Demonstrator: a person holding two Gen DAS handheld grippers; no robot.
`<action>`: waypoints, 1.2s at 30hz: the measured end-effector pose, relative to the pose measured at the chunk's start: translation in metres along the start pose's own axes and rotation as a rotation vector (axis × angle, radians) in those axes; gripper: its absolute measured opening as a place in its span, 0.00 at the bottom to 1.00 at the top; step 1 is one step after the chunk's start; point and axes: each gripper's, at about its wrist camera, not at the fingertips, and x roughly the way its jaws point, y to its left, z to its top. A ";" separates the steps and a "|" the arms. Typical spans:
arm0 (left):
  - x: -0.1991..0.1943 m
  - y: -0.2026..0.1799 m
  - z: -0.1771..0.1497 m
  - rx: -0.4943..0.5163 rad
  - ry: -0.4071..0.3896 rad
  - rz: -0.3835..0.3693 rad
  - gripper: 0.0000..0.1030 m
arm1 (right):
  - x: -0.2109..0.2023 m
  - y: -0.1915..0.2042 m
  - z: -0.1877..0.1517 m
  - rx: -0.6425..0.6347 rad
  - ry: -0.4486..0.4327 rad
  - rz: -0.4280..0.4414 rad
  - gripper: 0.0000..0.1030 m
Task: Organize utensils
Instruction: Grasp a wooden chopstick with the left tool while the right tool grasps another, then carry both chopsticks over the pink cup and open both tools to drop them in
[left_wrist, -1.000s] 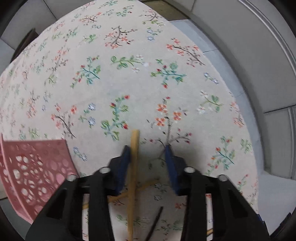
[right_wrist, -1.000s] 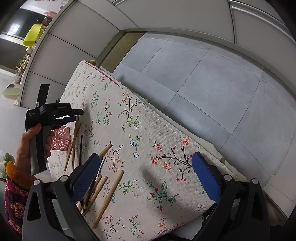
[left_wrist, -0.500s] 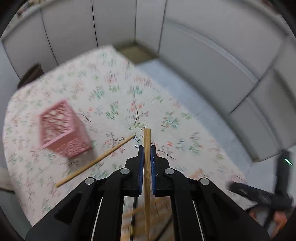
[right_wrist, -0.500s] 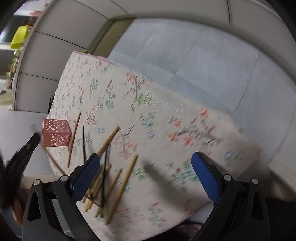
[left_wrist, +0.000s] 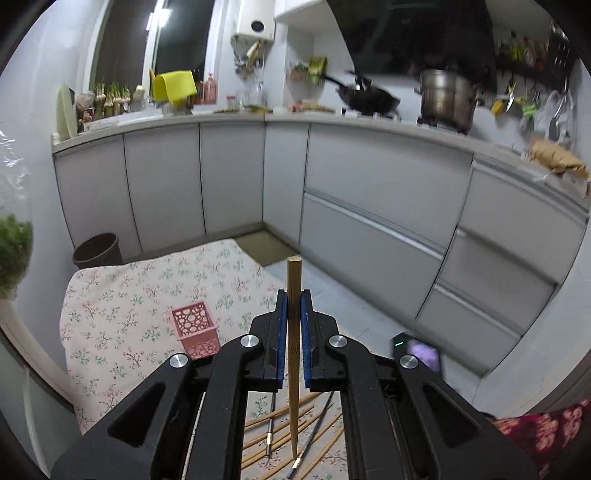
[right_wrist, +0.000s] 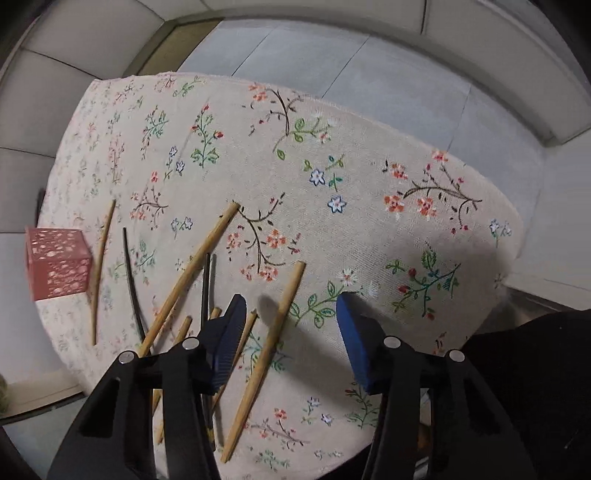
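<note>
My left gripper (left_wrist: 294, 295) is shut on a wooden chopstick (left_wrist: 293, 332) and holds it high above the floral-cloth table (left_wrist: 122, 295), its thick end pointing forward. The pink perforated holder (left_wrist: 194, 328) stands on the cloth ahead and to the left. Several loose chopsticks (left_wrist: 295, 432) lie on the cloth below the gripper. My right gripper (right_wrist: 291, 310) is open and empty, low over the pile of wooden and black chopsticks (right_wrist: 192, 273). One wooden chopstick (right_wrist: 264, 362) lies between its fingers. The holder (right_wrist: 57, 264) shows at the far left there.
Grey kitchen cabinets (left_wrist: 369, 206) and tiled floor (left_wrist: 351, 295) lie beyond the table. A brown bin (left_wrist: 98, 251) stands past the table's far end. The table edge (right_wrist: 406, 136) runs close to the cabinets.
My left gripper shut on the wooden chopstick and lifted it high off the cloth, tilting up toward the kitchen. My right gripper moved down over the chopstick pile, still open.
</note>
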 end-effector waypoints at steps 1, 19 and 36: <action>-0.006 0.001 0.001 -0.009 -0.012 -0.003 0.06 | 0.000 0.005 -0.003 -0.001 -0.022 -0.031 0.48; -0.040 0.040 -0.028 -0.211 -0.040 0.089 0.06 | -0.060 0.013 -0.027 -0.240 -0.199 0.493 0.05; -0.015 0.059 0.004 -0.248 -0.065 0.176 0.06 | -0.223 0.060 -0.033 -0.490 -0.522 0.638 0.05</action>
